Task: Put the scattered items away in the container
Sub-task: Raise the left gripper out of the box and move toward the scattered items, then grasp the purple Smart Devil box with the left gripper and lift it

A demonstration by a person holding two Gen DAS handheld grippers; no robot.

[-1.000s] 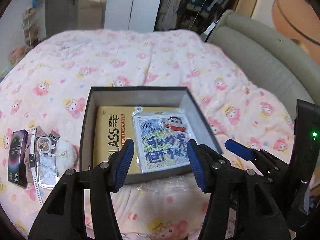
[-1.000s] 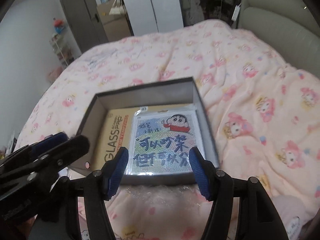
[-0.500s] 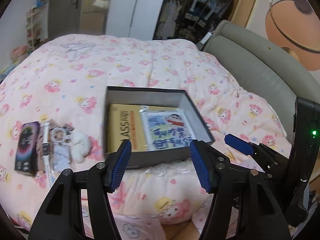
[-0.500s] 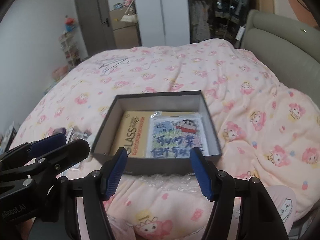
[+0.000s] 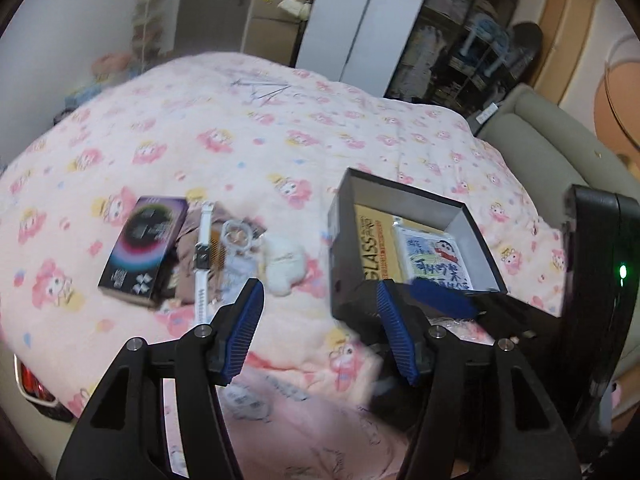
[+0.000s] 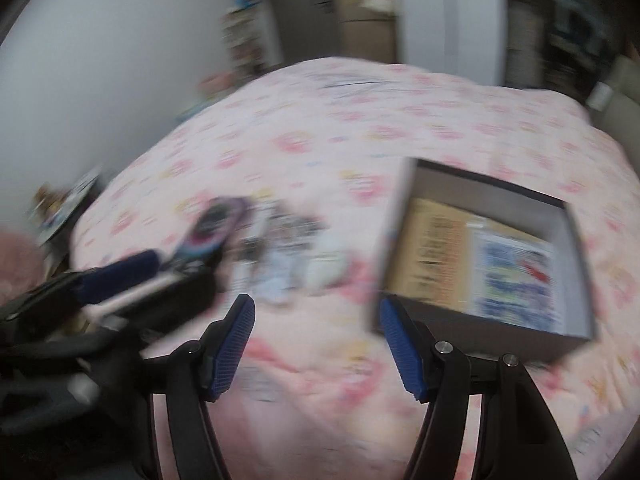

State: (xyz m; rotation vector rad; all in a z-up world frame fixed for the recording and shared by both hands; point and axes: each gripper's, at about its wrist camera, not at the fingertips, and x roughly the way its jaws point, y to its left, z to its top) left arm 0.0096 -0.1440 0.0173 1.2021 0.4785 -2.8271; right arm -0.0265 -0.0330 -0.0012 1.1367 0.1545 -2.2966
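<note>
Both grippers empty over the bed, loose items not yet picked.

Left gripper [image 5: 320,322]: jaws wide apart, holding nothing. Right gripper [image 6: 318,332]: same, view blurred. Just ahead-left of the left jaws lie the plush [image 5: 282,262], watch [image 5: 202,258] (long axis pointing away from the jaws) and dark packet [image 5: 144,250]. Box [image 5: 472,236] sits ahead-right. Left gripper judged nearer the cluster.
</note>
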